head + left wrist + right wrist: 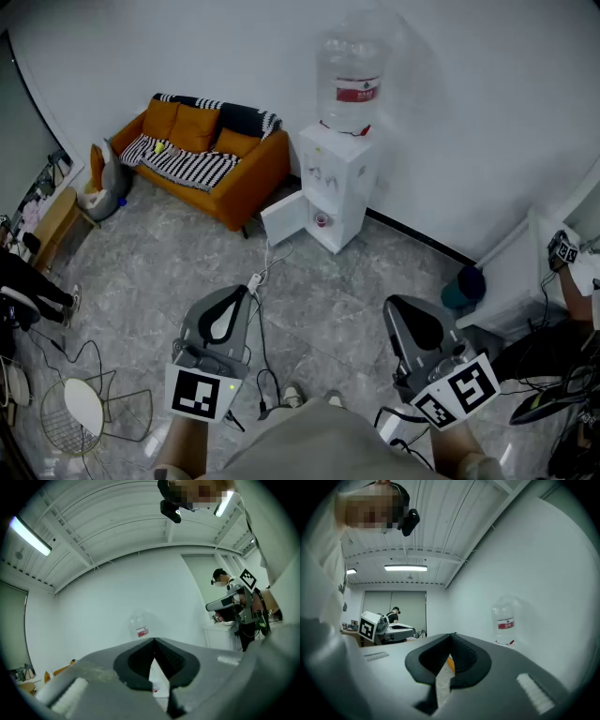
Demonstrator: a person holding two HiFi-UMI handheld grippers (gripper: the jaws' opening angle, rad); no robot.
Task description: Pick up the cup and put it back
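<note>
1. Orange sofa (202, 155): well ahead and to the left of the left gripper, and no part of the task.
2. Left gripper (242, 292) (153, 641): held level, jaws pressed together with nothing between them. It is best kept back while the other one reaches.
3. White cable (255, 279): on the floor just ahead of the left gripper's tip, running toward the dispenser. It is probably a trip risk on approach, so step clear of it.
4. Water dispenser (336, 183): ahead, between the lines of the two grippers, and well apart from both. Its lower door (281, 217) stands open. A small reddish item (322, 221) in that compartment is probably the cup, but it is too small to confirm.
5. Right gripper (398, 309) (451, 637): held level, jaws closed and empty.
   - Spread the jaws before entering the compartment.
   - Keep level and clear of the open door.
   - Close across the cup's wall, lift straight, and return it upright to the same spot.
6. Teal container (463, 287): on the floor ahead and to the right of the right gripper. Leave it alone.
</note>
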